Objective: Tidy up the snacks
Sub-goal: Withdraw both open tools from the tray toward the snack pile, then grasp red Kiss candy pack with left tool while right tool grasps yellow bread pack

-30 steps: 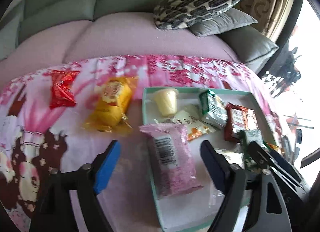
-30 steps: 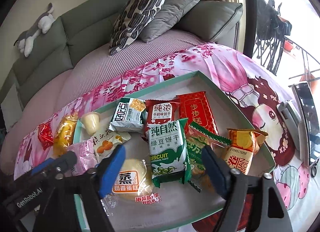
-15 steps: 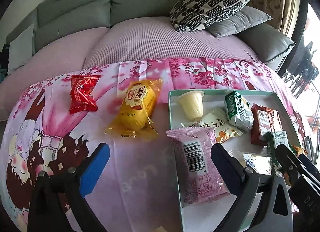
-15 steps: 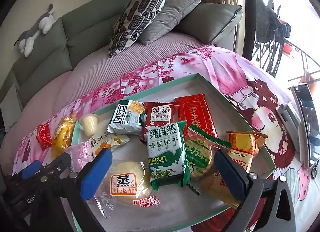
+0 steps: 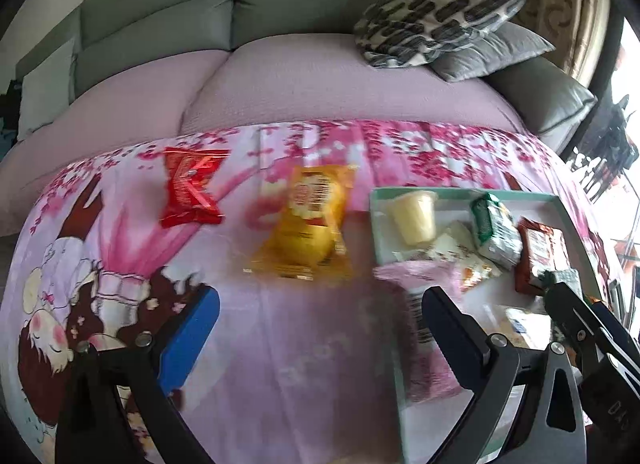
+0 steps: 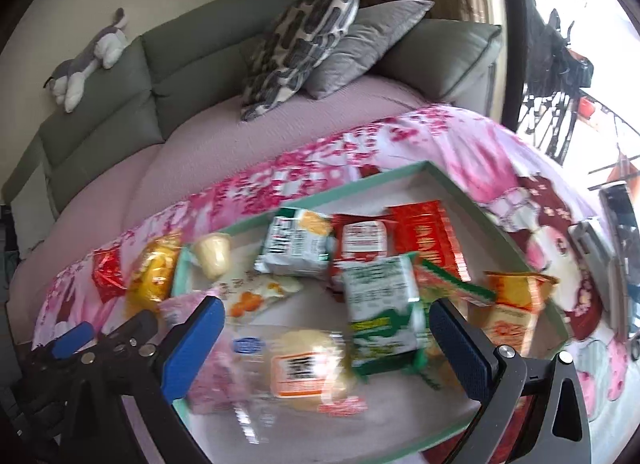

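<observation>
Tray: a shallow rectangular tray with mint-green rim [image 6: 344,183] lies on the pink flowered cloth [image 5: 328,376], at the right side of it.
Inside tray: a green-and-white biscuit packet [image 6: 382,296] in the middle; a red flat packet [image 6: 428,232] far right; a clear-wrapped round cake with orange label [image 6: 304,372] near; a pale yellow jelly cup [image 5: 414,215] in the far left corner.
On tray rim: a pink speckled packet [image 5: 420,328] lies across the left rim, half in, half out.
Outside tray: a yellow wrapped cake [image 5: 308,223] just left of the tray; a red shiny packet [image 5: 190,191] further left.
Left gripper [image 5: 320,332]: spread wide, holding nothing, over the cloth.
Right gripper [image 6: 324,336]: spread wide, holding nothing, over the near part of the tray.
</observation>
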Action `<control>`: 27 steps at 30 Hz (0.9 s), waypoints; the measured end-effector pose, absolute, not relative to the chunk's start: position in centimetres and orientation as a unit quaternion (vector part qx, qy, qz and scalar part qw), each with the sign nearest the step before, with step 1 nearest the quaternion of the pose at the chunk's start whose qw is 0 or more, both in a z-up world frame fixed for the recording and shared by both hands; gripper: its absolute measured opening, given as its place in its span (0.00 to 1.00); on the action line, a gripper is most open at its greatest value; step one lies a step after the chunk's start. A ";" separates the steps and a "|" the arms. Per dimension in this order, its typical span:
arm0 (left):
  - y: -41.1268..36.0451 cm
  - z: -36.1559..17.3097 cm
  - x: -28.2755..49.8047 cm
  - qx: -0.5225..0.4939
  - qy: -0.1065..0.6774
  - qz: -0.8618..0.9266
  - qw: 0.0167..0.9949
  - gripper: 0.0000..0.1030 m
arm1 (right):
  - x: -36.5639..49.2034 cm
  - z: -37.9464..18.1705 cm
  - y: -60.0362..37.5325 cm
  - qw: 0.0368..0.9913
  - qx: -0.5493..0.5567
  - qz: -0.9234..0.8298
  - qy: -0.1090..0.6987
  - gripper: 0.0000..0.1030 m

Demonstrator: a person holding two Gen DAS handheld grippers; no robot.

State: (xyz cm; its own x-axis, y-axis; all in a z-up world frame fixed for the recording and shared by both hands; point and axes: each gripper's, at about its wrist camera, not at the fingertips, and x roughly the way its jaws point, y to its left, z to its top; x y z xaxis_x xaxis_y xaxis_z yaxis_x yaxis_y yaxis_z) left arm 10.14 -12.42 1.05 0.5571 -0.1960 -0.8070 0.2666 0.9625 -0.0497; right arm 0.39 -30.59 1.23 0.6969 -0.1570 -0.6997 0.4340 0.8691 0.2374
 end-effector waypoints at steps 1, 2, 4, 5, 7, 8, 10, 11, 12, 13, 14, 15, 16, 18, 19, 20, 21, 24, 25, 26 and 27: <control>-11.8 1.1 10.4 0.036 0.452 -0.126 0.882 0.98 | 0.8 1.3 -30.0 0.902 0.199 -0.155 0.351 1.00; -11.0 1.2 10.8 0.032 0.453 -0.120 0.883 0.98 | 1.2 1.3 -29.4 0.903 0.201 -0.146 0.351 1.00; -8.9 1.6 11.6 0.015 0.453 -0.107 0.885 0.98 | 2.0 1.5 -28.3 0.905 0.201 -0.130 0.351 1.00; -8.1 1.7 12.0 0.010 0.454 -0.102 0.885 0.98 | 2.4 1.6 -27.7 0.907 0.201 -0.124 0.349 1.00; -6.1 1.8 13.1 -0.001 0.455 -0.090 0.886 0.98 | 3.4 1.8 -26.4 0.909 0.201 -0.104 0.350 1.00; -5.2 1.9 13.8 -0.005 0.457 -0.085 0.885 0.98 | 4.0 1.8 -25.8 0.908 0.202 -0.096 0.353 1.00; -3.3 2.0 15.3 -0.015 0.460 -0.074 0.885 0.98 | 5.3 1.8 -24.7 0.906 0.211 -0.081 0.358 1.00; -2.7 1.9 15.8 -0.019 0.461 -0.072 0.884 0.98 | 5.8 1.9 -24.2 0.905 0.215 -0.073 0.359 1.00; -1.8 1.8 16.7 -0.025 0.467 -0.068 0.881 0.98 | 6.6 1.9 -23.6 0.905 0.217 -0.063 0.362 0.99; -1.2 1.8 17.4 -0.030 0.470 -0.067 0.880 0.98 | 7.3 2.0 -23.1 0.904 0.216 -0.058 0.364 0.96; -0.8 1.7 17.9 -0.034 0.469 -0.068 0.880 0.98 | 7.9 2.1 -22.6 0.905 0.212 -0.053 0.364 0.95; -0.4 1.6 18.7 -0.039 0.469 -0.072 0.879 0.98 | 8.6 2.3 -21.9 0.907 0.205 -0.047 0.365 0.94; -0.3 1.4 19.5 -0.042 0.472 -0.077 0.877 0.98 | 9.4 2.4 -21.2 0.908 0.197 -0.041 0.368 0.91; -0.4 0.9 20.8 -0.046 0.477 -0.090 0.873 0.98 | 11.0 2.2 -20.1 0.908 0.182 -0.033 0.377 0.86; -0.5 0.6 21.4 -0.047 0.482 -0.097 0.869 0.97 | 11.7 2.0 -19.6 0.906 0.175 -0.030 0.385 0.81; -0.6 0.4 21.9 -0.048 0.484 -0.104 0.868 0.96 | 12.3 1.7 -19.3 0.904 0.170 -0.027 0.390 0.79; -0.9 0.2 22.4 -0.049 0.485 -0.112 0.866 0.95 | 12.9 1.4 -18.9 0.903 0.164 -0.024 0.397 0.76; -1.7 -0.4 23.4 -0.044 0.488 -0.127 0.863 0.86 | 14.6 0.3 -17.8 0.898 0.146 -0.017 0.414 0.75; -2.1 -0.8 23.9 -0.039 0.491 -0.128 0.861 0.80 | 15.1 -0.1 -17.5 0.896 0.141 -0.019 0.422 0.71; -2.2 -0.9 24.0 -0.038 0.494 -0.129 0.859 0.77 | 15.4 -0.4 -17.4 0.893 0.139 -0.020 0.427 0.70; -2.4 -1.2 24.3 -0.037 0.496 -0.130 0.858 0.73 | 15.7 -0.8 -17.3 0.891 0.137 -0.021 0.431 0.67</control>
State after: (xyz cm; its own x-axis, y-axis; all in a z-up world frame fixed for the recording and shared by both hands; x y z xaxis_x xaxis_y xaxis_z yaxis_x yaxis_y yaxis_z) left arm 24.30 -2.37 -1.24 0.4743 -0.2594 -0.8413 0.1862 0.9636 -0.1921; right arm 15.71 -17.33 -0.77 0.6269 0.0819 -0.7748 0.1551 0.9614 0.2272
